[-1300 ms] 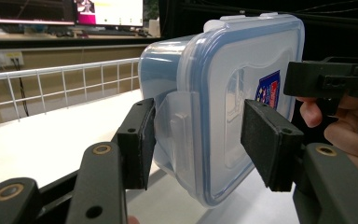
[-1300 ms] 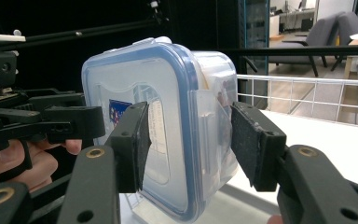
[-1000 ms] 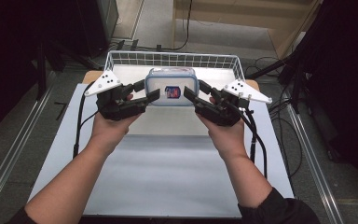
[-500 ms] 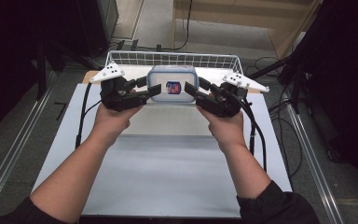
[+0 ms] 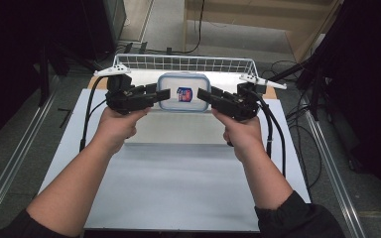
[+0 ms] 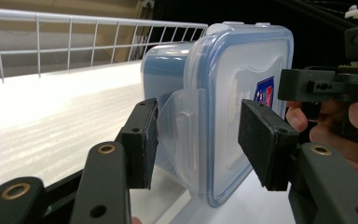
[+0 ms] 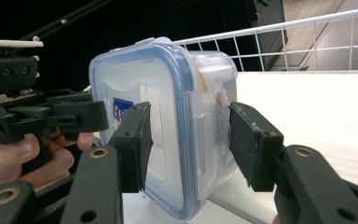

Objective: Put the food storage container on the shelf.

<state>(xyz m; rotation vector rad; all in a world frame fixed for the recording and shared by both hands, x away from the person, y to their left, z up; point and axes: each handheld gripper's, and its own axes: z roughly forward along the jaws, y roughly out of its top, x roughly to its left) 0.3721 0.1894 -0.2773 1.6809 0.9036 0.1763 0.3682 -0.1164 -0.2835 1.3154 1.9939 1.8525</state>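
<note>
Clear blue-rimmed box [image 5: 183, 91], labelled lid, sits between both parted tongs [image 5: 166, 95] [image 5: 201, 95].

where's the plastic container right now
In the high view the lidded plastic container sits at the far middle of the table, just in front of the white wire basket, between the left gripper and right gripper, whose jaws straddle its side latches.

container [image 5: 184, 92]: glossy clear plastic | basket [image 5: 178, 63]: white wire | table [image 5: 178, 198]: matt
</note>
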